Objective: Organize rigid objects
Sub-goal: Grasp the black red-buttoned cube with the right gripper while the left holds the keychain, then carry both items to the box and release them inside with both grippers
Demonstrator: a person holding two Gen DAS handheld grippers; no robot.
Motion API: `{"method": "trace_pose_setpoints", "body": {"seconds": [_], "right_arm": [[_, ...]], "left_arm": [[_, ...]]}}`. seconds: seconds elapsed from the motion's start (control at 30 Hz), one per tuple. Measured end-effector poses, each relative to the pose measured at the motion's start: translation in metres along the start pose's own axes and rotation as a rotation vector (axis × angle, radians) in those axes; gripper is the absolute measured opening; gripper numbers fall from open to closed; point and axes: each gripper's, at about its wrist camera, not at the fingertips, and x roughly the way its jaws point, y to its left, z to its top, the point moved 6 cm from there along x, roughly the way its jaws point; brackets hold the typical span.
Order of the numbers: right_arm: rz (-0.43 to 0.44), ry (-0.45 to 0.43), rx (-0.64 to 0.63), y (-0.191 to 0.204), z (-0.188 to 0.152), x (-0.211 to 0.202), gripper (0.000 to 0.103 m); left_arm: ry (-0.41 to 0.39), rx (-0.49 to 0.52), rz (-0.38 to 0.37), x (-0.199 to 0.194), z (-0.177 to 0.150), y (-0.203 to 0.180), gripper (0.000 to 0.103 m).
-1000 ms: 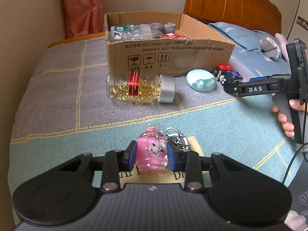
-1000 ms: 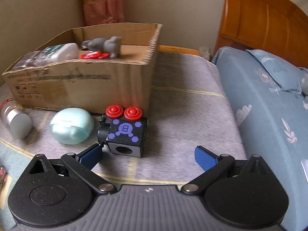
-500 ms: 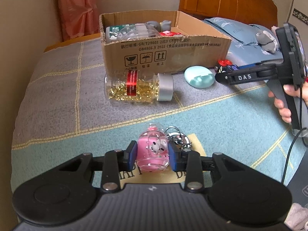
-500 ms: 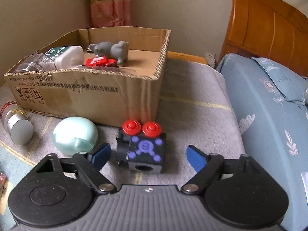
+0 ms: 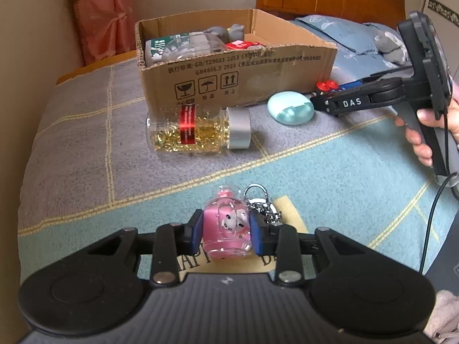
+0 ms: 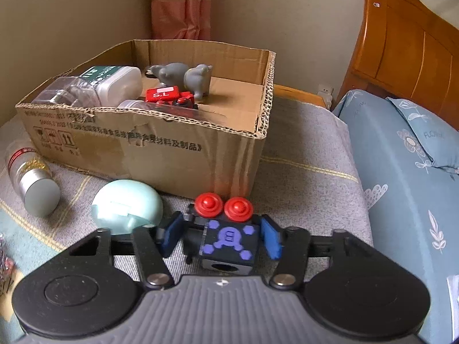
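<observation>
left claw [image 5: 226, 233]: pinching pink keychain bottle [image 5: 226, 229] just above the bed [image 5: 86, 132] | right claw [image 6: 221, 236]: closing around black cube toy [image 6: 228, 240], right pad close, left pad not yet touching | cube on bed beside cardboard box [image 6: 160, 146] corner, mint case [image 6: 126, 203] to its left

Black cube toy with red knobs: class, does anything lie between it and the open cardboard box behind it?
Nothing visible does. The cube toy, with the right gripper closing on it, sits just before the box wall; the mint case lies off to its left.
</observation>
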Motion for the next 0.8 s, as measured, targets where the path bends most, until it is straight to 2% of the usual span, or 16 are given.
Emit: {"method": "trace_pose_setpoints", "body": {"seconds": [0.23,0.43,0.8], "right_arm": [[0.022,-0.009,-0.007,-0.002,0.001,-0.016,0.06],[0.042,-0.02,-0.074,0.002,0.003,-0.04,0.06],[0.09,-0.051,-0.154,0.004,0.018,-0.08,0.06]], "left_arm": [[0.01,0.027,-0.017,-0.005,0.004,-0.002,0.031],[0.005,0.035,-0.021,-0.016,0.013,0.001,0.031],[0.026,0.125,-0.024,-0.043,0.034,-0.009,0.031]]}}
